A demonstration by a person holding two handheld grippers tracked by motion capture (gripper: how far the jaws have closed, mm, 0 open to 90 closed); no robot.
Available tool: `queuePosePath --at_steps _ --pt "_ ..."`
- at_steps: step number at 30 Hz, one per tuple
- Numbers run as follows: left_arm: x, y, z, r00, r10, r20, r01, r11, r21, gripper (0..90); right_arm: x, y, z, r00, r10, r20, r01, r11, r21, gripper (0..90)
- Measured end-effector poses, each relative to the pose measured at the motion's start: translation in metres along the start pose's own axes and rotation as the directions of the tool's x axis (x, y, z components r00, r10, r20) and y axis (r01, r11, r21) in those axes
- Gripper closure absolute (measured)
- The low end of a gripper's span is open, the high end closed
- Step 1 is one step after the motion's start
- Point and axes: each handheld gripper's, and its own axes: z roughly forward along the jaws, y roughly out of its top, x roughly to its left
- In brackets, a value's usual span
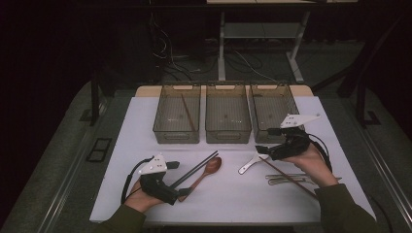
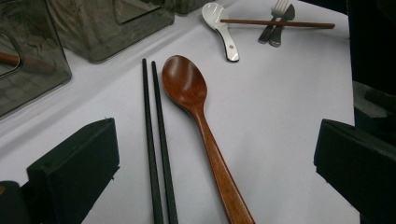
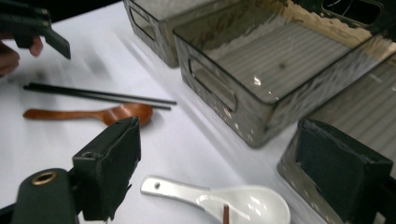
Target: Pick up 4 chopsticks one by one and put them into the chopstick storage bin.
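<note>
My left gripper [image 1: 179, 178] is open near the table's front left. Its jaws straddle a pair of black chopsticks [image 2: 156, 154] and the handle of a brown wooden spoon [image 2: 196, 116], both flat on the white mat. My right gripper [image 1: 266, 141] is open at the right, hovering just over a white ceramic spoon [image 3: 224, 198] with nothing between its jaws. A brown chopstick [image 1: 289, 177] lies across that spoon's bowl. The white spoon [image 1: 250, 163] sits in front of the right bin.
Three smoky clear bins stand in a row at the back: left [image 1: 176, 135], middle [image 1: 228, 136], right [image 1: 265, 104]. One brown chopstick [image 1: 188, 114] lies in the left bin. A metal fork and another metal utensil [image 2: 275, 28] lie under the brown chopstick at the right.
</note>
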Motion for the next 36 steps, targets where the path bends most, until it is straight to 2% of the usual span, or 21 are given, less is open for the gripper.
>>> queuePosePath --at_steps 13,23,31,36 --pt "0.000 0.000 -0.001 1.0000 -0.001 0.002 0.001 1.0000 -0.001 0.0 -0.005 -0.031 -0.028 0.9992 0.038 0.010 -0.038 0.999 -0.012 14.3" --pt "0.000 0.000 -0.001 1.0000 -0.002 0.000 0.002 1.0000 -0.005 0.0 0.000 -0.059 -0.053 0.9979 0.064 0.008 -0.064 0.998 -0.006 15.2" --pt "0.000 0.000 -0.001 1.0000 -0.002 -0.003 0.002 1.0000 -0.004 0.0 0.003 -0.082 -0.069 0.9964 0.085 -0.001 -0.085 0.996 0.039 27.8" --pt "0.001 0.000 -0.001 1.0000 -0.001 -0.004 0.001 1.0000 0.001 0.0 0.006 -0.096 -0.071 0.9964 0.083 0.019 -0.084 0.993 0.087 36.6"
